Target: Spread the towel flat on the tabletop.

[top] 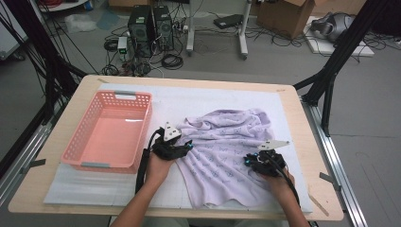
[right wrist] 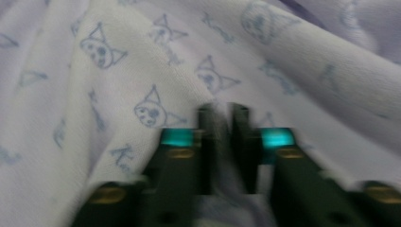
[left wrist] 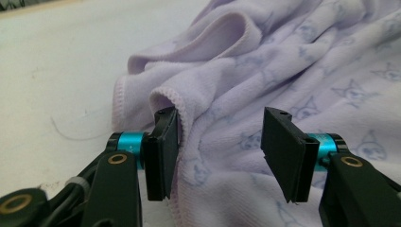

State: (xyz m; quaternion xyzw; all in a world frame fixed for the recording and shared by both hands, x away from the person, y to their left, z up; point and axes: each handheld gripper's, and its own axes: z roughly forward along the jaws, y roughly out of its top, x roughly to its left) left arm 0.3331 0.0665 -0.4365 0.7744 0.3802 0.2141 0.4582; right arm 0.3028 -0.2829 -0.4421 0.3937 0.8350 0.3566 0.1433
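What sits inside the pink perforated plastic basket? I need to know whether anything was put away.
The pink perforated plastic basket shows a bare pink floor; nothing lies inside it. Its near wall hides a narrow strip of that floor.

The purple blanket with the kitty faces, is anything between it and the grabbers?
No. The left gripper stands open around a fold of the blanket, one pad touching its hem. The right gripper is nearly closed right on the cloth. Nothing visible is in between.

Left gripper (top: 188,146) jaws apart; right gripper (top: 248,160) jaws nearly closed, both low.
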